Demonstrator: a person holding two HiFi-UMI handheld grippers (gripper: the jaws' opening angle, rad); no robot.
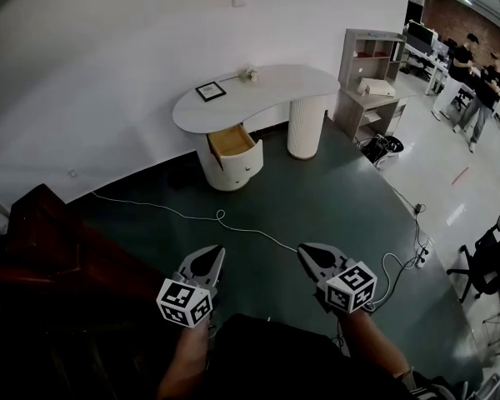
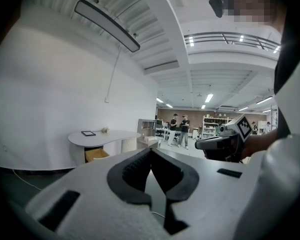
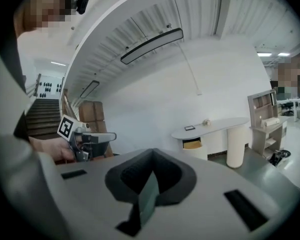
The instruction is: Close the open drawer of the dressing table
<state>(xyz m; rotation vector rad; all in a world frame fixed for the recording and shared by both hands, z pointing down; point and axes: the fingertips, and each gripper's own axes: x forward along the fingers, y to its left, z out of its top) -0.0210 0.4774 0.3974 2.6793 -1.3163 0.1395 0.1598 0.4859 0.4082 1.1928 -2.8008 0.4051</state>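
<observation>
A person stands well back from the dressing table (image 1: 267, 90), which sits against the white wall in the upper centre of the head view, its drawer (image 1: 231, 140) pulled out below the curved surface and showing a pale wooden interior. The left hand-held gripper (image 1: 212, 254) and the right hand-held gripper (image 1: 308, 252) are held low in the bottom centre of the frame, each with its jaws drawn together at the tips and nothing between them. Closing has not begun, and a stretch of dark green floor (image 1: 317, 198) lies between the person and the drawer. A white cable (image 1: 221, 217) trails across that floor, loops in the middle of the frame, and could catch a foot on the approach. The drawer front looks rounded, so a push with closed tips placed off-centre may slip sideways or skew the drawer on its runners. Too hard a shove could jolt the small picture frame (image 1: 210, 91) on the surface above.
</observation>
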